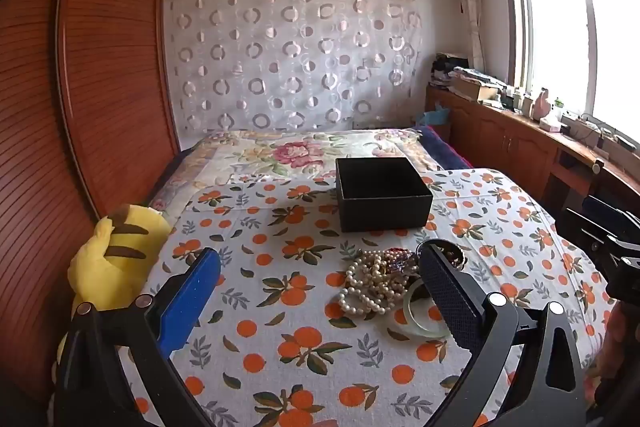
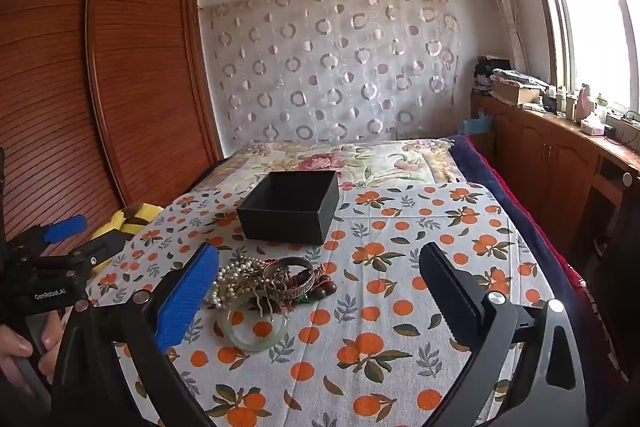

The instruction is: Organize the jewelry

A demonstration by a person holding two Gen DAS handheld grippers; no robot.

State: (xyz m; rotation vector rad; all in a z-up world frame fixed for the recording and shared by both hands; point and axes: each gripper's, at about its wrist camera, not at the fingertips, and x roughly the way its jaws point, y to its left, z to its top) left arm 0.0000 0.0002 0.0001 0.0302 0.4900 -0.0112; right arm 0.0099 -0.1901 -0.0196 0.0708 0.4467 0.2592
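Holding left gripper and right gripper both spread wide, carrying nothing. Jewelry pile lying on orange-print cloth, near side of black box. Pile sitting ahead-left of right gripper, ahead-right of left; judging neither clearly nearer.

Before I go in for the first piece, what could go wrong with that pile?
The pearl strands are tangled with the silver bangle and dark beads, so lifting one may drag the others off the cloth. The smooth jade bangle lies flat and could slip from the jaws. The black box looks light and might shift if bumped.
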